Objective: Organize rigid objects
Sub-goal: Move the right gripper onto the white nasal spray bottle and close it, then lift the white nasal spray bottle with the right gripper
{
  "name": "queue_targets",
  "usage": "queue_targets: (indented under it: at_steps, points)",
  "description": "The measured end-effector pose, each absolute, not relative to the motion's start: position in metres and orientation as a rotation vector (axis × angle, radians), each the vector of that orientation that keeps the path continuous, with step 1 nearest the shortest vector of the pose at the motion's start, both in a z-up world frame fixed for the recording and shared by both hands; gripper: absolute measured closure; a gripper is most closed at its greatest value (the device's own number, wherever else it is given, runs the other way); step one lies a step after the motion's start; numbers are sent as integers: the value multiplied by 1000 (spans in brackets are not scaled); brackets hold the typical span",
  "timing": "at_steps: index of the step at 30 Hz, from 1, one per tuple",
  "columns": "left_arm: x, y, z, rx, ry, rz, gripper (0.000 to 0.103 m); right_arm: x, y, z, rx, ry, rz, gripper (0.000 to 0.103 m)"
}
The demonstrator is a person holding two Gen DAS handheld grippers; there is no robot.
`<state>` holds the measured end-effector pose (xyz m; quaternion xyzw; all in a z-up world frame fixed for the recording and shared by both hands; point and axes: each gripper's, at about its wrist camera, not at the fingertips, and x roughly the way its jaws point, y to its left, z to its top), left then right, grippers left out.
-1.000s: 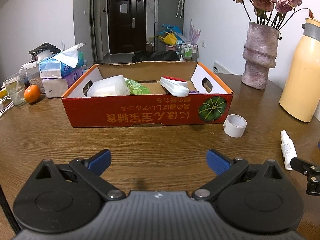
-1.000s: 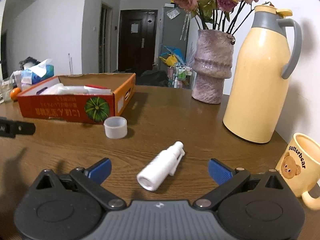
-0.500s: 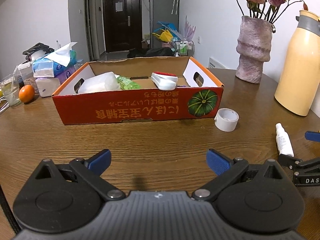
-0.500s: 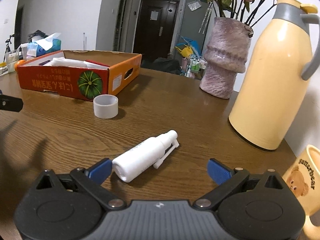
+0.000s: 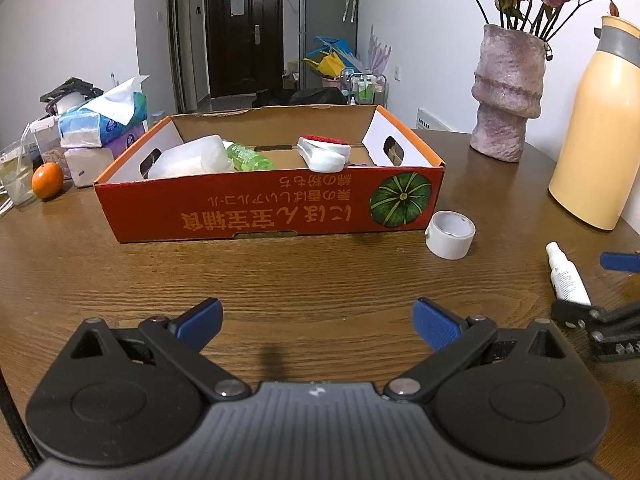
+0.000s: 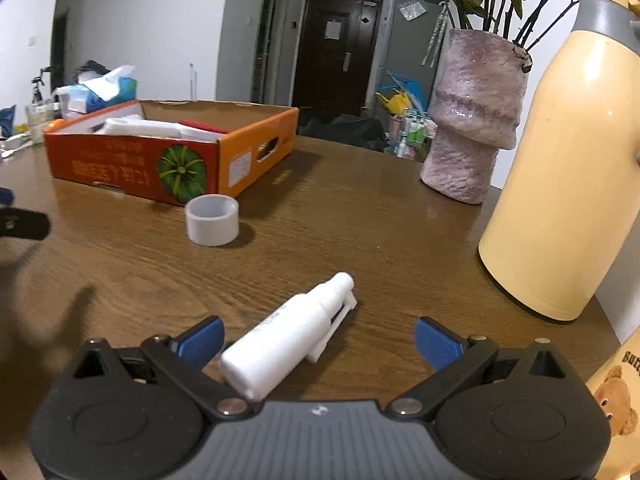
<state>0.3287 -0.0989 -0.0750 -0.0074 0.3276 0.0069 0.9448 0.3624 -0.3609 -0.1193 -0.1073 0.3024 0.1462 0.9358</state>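
Note:
A white spray bottle (image 6: 292,332) lies on the wooden table between the open jaws of my right gripper (image 6: 318,338), its base close to the left finger; it also shows in the left wrist view (image 5: 566,278). A roll of white tape (image 6: 212,220) stands near the orange cardboard box (image 6: 192,168). The box (image 5: 272,208) holds a white container (image 5: 192,158), a green bottle (image 5: 248,158) and a white and red item (image 5: 322,152). My left gripper (image 5: 318,322) is open and empty above bare table in front of the box.
A yellow thermos (image 6: 560,160) and a pink vase with flowers (image 6: 472,120) stand at the right. A bear mug (image 6: 616,400) is at the right edge. Tissue boxes (image 5: 100,124), an orange (image 5: 47,180) and a glass (image 5: 16,176) sit at the left.
My right gripper has moved forward, so the spray bottle now lies between its open fingers. The left gripper has drifted slightly, with the box shifting left in view.

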Motion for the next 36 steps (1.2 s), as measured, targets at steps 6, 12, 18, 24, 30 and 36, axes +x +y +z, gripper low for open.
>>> queue_targets:
  at_steps: [6,12,18,24,30,36]
  points:
    - [331,-95,-76,-40,689,-2,0,335,-367,-120,-297,612,332,1]
    - [331,-96,-78,-34,692,2,0,345,-366,-122,-289,602,310,7]
    - [336,-92,-80,-39,702,8,0,363,-359,-122,-292,596,327,7]
    - [346,-92,-83,-30,711,8,0,381,-361,-124,-234,628,307,3]
    - [356,-101,-85,-14,711,0,0,396,-367,-127,-133,671,273,4]
    - [363,-114,-85,-2,709,-12,0,397,-371,-128,-68,692,256,5]
